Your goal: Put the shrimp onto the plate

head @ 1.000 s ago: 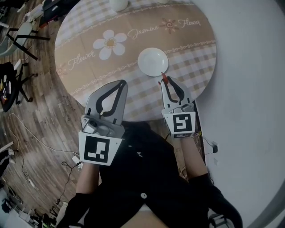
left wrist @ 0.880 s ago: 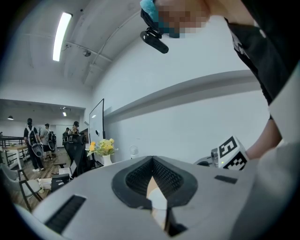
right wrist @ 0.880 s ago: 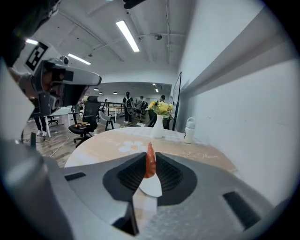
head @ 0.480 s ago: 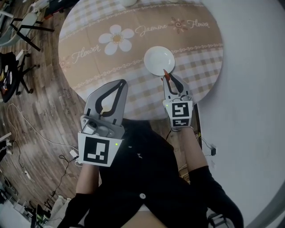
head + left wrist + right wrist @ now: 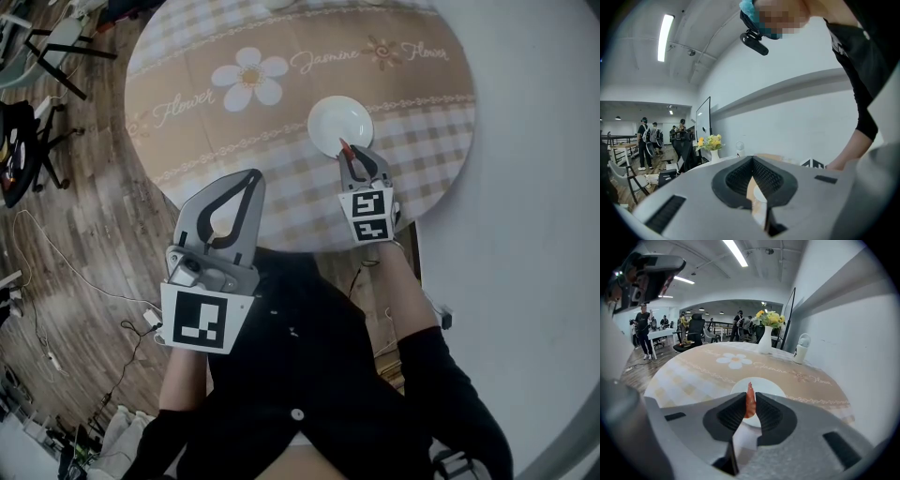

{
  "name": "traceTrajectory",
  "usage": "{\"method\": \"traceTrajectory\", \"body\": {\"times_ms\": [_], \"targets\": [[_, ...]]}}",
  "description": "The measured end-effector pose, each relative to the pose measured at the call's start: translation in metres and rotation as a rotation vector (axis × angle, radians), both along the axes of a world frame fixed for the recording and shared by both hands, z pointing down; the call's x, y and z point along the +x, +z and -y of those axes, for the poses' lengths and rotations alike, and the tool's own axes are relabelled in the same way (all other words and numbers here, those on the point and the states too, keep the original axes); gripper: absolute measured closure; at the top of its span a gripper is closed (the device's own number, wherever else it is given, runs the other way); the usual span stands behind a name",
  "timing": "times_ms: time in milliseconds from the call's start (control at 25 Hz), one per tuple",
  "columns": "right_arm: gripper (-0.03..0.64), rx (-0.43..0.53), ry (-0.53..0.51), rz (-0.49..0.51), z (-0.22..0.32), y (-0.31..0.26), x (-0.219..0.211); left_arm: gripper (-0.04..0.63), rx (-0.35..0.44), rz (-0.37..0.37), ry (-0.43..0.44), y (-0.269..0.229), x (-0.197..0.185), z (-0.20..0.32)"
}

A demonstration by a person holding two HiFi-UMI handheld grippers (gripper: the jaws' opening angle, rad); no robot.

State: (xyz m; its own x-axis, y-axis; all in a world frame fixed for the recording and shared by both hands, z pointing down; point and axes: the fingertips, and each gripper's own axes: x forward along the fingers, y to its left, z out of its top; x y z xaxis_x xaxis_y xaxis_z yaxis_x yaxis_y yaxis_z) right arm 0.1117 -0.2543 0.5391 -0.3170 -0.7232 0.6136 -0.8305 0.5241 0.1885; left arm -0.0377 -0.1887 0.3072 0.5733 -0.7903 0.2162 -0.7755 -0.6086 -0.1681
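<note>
Table (image 5: 281, 112), plate (image 5: 339, 120), shrimp (image 5: 750, 401) in right gripper (image 5: 750, 405)

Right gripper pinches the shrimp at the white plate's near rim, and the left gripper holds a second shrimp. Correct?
Not quite. The left gripper holds nothing: the left gripper view shows its jaws together and empty. The rest stands: the right gripper pinches the shrimp at the white plate's near rim.
</note>
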Motion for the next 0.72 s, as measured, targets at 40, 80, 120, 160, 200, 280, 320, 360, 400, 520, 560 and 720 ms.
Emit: {"method": "traceTrajectory", "body": {"times_ms": [40, 80, 120, 160, 200, 280, 320, 360, 400, 520, 560, 720], "targets": [[0.568, -0.010, 0.003, -0.008, 0.003, 0.004, 0.000, 0.594, -0.004, 0.000, -0.006, 0.002, -0.001, 0.000], [0.568, -0.018, 0.005, -0.018, 0.007, 0.008, 0.001, 0.594, -0.008, -0.001, -0.012, 0.003, -0.003, 0.000], [0.568, -0.025, 0.006, -0.033, 0.011, 0.010, 0.001, 0.594, -0.013, -0.003, -0.019, 0.003, -0.004, 0.000], [0.568, -0.031, 0.006, -0.051, 0.015, 0.010, 0.003, 0.594, -0.015, -0.005, -0.022, 0.002, -0.006, 0.001], [0.568, -0.037, 0.006, -0.067, 0.020, 0.008, 0.003, 0.594, -0.013, -0.006, -0.023, -0.003, -0.007, 0.002], [0.568, -0.053, 0.003, -0.086, 0.028, 0.002, 0.004, 0.594, -0.008, -0.007, -0.023, -0.014, -0.010, 0.003], [0.568, -0.062, -0.002, -0.092, 0.032, 0.002, 0.004, 0.594, -0.011, -0.008, -0.027, -0.016, -0.011, 0.003], [0.568, -0.070, -0.007, -0.098, 0.034, 0.008, 0.004, 0.594, -0.016, -0.009, -0.032, -0.013, -0.012, 0.002], [0.568, -0.079, -0.013, -0.104, 0.036, 0.018, 0.006, 0.594, -0.018, -0.008, -0.037, -0.007, -0.011, 0.001], [0.568, -0.114, -0.031, -0.121, 0.040, 0.041, 0.007, 0.594, -0.020, 0.000, -0.046, 0.006, -0.012, -0.001], [0.568, -0.127, -0.039, -0.129, 0.042, 0.046, 0.007, 0.594, -0.021, 0.002, -0.049, 0.006, -0.013, -0.002], [0.568, -0.163, -0.072, -0.161, 0.045, 0.055, 0.007, 0.594, -0.026, 0.006, -0.058, 0.007, -0.018, -0.002]]}}
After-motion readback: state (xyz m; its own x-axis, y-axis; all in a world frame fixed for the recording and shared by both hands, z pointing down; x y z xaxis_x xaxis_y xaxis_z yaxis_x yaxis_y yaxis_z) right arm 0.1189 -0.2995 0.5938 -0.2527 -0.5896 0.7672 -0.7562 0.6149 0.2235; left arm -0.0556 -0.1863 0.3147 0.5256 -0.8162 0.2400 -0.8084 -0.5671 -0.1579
